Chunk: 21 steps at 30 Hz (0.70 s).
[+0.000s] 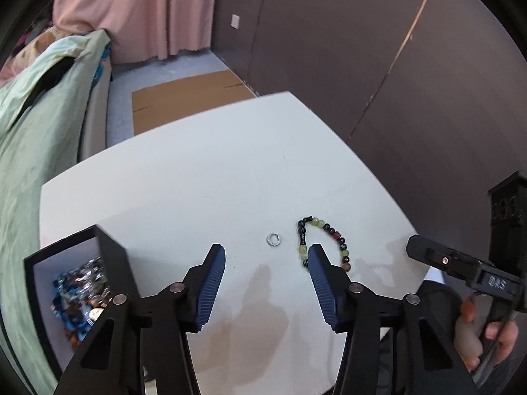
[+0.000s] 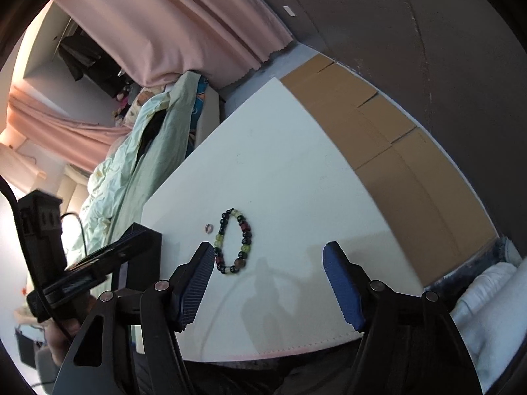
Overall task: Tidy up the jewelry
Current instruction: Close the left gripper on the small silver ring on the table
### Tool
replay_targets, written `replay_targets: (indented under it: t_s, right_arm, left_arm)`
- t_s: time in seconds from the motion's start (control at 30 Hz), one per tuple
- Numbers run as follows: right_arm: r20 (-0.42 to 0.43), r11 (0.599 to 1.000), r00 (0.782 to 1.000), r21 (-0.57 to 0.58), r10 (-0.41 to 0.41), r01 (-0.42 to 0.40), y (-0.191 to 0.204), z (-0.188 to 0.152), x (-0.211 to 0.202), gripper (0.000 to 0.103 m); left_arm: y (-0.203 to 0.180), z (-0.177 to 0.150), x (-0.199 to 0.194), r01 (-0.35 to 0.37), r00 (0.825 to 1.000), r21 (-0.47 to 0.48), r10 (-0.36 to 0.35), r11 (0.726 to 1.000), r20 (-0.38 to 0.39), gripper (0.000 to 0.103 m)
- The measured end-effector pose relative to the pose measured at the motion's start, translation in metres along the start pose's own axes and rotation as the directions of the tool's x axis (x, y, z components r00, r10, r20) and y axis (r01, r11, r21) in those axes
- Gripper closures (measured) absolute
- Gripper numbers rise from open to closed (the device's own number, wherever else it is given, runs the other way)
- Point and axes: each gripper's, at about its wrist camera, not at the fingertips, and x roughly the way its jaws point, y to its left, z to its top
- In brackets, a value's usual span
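Now both claws, left (image 1: 266, 256) and right (image 2: 265, 253), gape empty; next, grasp ring (image 1: 272, 240) or bracelet (image 1: 324, 242) for the box (image 1: 112, 253).

A home bedroom: a bed with rumpled green bedding (image 1: 39, 125), pink curtains (image 1: 148, 10), and a white table (image 1: 214, 164).

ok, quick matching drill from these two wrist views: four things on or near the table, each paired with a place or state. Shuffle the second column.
Things:
1. bead bracelet
2. small metal ring
3. black box
4. flat cardboard

Places/states:
A. on the floor beyond the table
B. at the table's left edge, jewelry inside
C. lying in a loop on the tabletop
D. alone on the tabletop, just left of the bracelet

Pairs: 1-C, 2-D, 3-B, 4-A
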Motion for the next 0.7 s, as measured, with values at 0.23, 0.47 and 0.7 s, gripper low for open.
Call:
replay_targets:
  t_s: [0.23,0.47,0.7]
  right_arm:
    - [-0.03,1.0,1.0,-0.004,0.002,-0.002,0.002,0.001,0.013,0.033]
    - [-0.022,0.994,0.998,0.09,0.063,-0.061,-0.017,0.002,0.011,0.038]
    - [-0.02,0.989,0.996,0.123,0.089,-0.086,-0.021,-0.001,0.01,0.039]
  left_arm:
    - [-0.013,0.002,0.03,-0.017,0.998,0.043,0.02,0.999,-0.054,0.063]
    - [-0.019,0.003,0.05,-0.067,0.993,0.083,0.075,0.994,-0.094,0.075]
    - [-0.016,-0.001,0.055,-0.099,0.992,0.087,0.105,0.991,-0.074,0.085]
